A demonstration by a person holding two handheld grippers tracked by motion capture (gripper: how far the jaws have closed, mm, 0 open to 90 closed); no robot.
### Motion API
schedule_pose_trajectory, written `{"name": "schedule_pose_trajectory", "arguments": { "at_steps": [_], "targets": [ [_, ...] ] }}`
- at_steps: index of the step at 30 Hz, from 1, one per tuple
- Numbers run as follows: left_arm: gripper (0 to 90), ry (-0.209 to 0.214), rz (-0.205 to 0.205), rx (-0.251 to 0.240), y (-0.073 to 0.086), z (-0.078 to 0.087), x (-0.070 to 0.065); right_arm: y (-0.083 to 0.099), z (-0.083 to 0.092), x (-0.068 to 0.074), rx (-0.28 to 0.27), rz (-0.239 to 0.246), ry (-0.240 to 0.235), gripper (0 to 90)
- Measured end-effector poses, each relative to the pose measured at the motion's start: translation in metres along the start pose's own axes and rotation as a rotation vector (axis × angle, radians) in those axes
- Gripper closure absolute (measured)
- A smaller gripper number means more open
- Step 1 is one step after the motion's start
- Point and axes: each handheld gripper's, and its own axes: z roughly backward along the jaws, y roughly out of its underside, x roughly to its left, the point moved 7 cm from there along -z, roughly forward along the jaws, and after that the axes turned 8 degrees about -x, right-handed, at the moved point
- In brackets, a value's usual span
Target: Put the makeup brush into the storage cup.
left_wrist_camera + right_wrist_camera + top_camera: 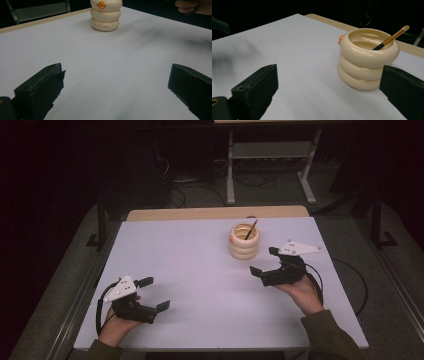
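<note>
High view, cream ringed holder (244, 242), pencil (251, 229) inside, both grippers' jaws apart

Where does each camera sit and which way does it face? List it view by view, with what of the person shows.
High view: above the person's side, looking forward and down on the table; both hands show, with the left gripper and right gripper.
Left gripper view: rides the left gripper, looking across the table at the ringed cream holder; a far hand shows.
Right gripper view: rides the right gripper, facing the holder and its brush.
All three share the holder.
</note>
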Motion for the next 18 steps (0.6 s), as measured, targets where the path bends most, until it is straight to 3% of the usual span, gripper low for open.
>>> {"name": "schedule_pose_trajectory", "arguments": {
  "at_steps": [18],
  "targets": [
    [0.0,0.0,0.007,-0.009,-0.001,0.0,0.0,0.023,0.031,0.002,-0.014,-0.016,0.018,1.3]
  ]
}}
